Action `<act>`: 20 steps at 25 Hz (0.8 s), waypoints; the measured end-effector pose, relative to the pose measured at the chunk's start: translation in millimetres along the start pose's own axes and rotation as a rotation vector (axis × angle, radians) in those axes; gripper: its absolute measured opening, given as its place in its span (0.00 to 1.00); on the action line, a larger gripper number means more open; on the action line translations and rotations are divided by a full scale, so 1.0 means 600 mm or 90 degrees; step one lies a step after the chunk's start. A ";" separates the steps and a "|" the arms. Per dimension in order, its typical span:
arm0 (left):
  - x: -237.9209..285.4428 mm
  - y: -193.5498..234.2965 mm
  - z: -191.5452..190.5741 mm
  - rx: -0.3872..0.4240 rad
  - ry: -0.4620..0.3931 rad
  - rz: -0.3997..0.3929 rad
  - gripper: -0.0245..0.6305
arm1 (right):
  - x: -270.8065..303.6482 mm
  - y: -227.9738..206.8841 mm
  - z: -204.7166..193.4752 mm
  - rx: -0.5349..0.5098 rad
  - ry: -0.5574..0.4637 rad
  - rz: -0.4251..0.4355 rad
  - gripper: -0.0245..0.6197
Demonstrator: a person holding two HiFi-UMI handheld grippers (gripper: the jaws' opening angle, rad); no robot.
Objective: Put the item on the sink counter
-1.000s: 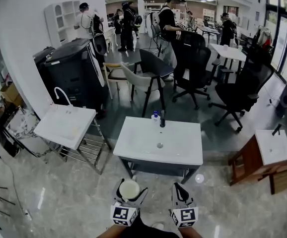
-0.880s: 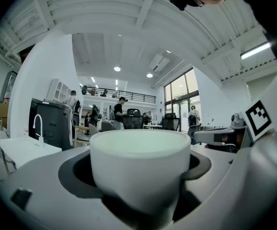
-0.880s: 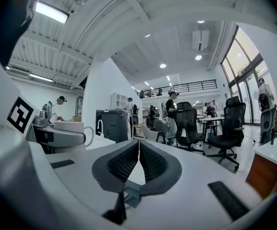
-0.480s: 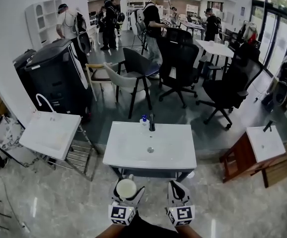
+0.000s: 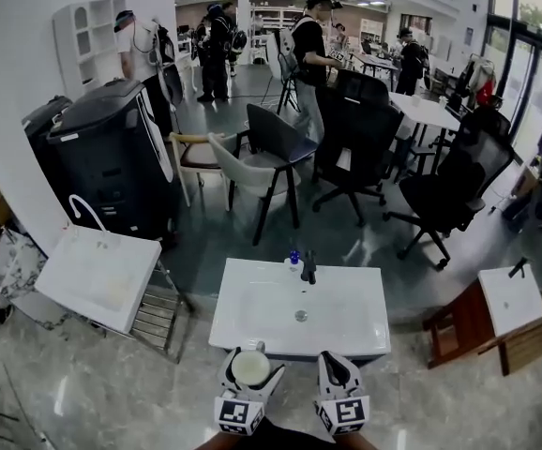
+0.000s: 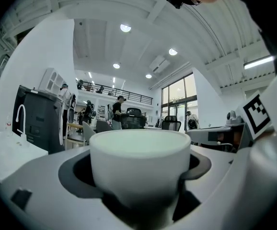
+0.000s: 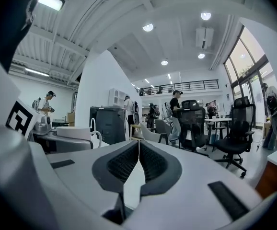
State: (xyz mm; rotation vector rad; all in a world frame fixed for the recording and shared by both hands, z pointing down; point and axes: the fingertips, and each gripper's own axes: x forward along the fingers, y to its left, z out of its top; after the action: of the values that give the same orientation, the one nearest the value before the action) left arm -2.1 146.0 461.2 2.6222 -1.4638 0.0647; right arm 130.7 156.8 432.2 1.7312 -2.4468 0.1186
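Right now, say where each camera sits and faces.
Head view: on the person's head, facing steeply down at the sink; left gripper and right gripper show below.
Left gripper view: on that gripper, facing along jaws closed on a cup.
Right gripper view: on that gripper, facing along shut, empty jaws toward an office chair.
Shared: head and left gripper views show the cup.

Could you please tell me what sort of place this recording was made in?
Probably an open workspace or test hall, not a real bathroom: the sink counter, a left sink unit and a right sink unit stand freely on the floor among office chairs, with people beyond.
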 end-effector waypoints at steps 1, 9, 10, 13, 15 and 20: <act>0.008 0.014 0.004 -0.005 0.004 -0.003 0.72 | 0.018 0.002 0.004 0.000 0.000 -0.002 0.09; 0.071 0.139 0.024 0.005 0.007 -0.021 0.72 | 0.150 0.028 0.026 0.009 0.006 -0.024 0.09; 0.075 0.154 0.024 0.005 0.008 -0.020 0.72 | 0.164 0.033 0.028 0.009 0.004 -0.027 0.09; 0.090 0.198 0.019 0.000 0.018 -0.015 0.72 | 0.207 0.047 0.021 0.002 0.013 -0.028 0.09; 0.100 0.225 0.015 -0.010 0.025 -0.016 0.72 | 0.233 0.056 0.025 0.001 0.022 -0.027 0.09; 0.115 0.290 -0.003 -0.022 0.037 -0.014 0.72 | 0.281 0.073 0.015 0.005 0.037 -0.029 0.09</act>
State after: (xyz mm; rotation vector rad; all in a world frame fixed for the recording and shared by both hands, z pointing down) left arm -113.9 -1.9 487.4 2.5854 -1.4041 0.1110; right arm 33.5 13.4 451.1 1.7593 -2.3681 0.1717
